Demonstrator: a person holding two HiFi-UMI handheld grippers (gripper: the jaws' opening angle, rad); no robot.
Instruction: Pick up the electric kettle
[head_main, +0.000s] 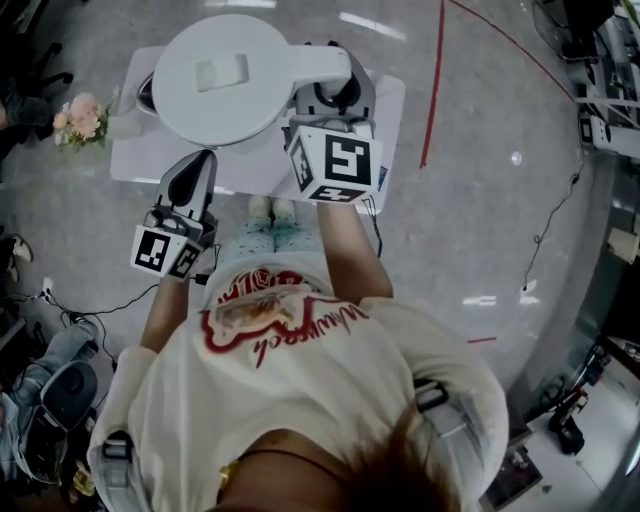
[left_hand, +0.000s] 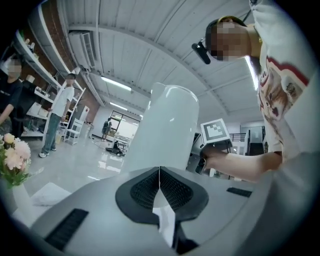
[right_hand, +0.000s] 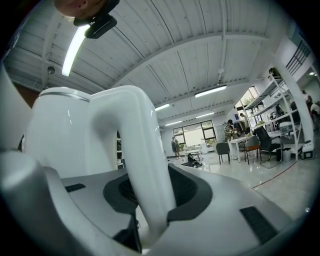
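Note:
The white electric kettle (head_main: 225, 75) is up off the white table (head_main: 135, 160), seen from above with its round lid toward me. My right gripper (head_main: 335, 100) is shut on the kettle's curved handle (right_hand: 145, 170), which runs up between the dark pads; the kettle's body (right_hand: 60, 130) fills that view's left. My left gripper (head_main: 200, 160) hangs just below and left of the kettle, apart from it. In the left gripper view its pads (left_hand: 150, 187) meet with nothing between them, and the kettle's body (left_hand: 165, 130) rises straight ahead.
A small bunch of pink flowers (head_main: 80, 118) stands at the table's left end. A red line (head_main: 433, 90) crosses the shiny floor to the right. People, shelves, desks and chairs stand far off in the room. Cables and bags lie on the floor at lower left.

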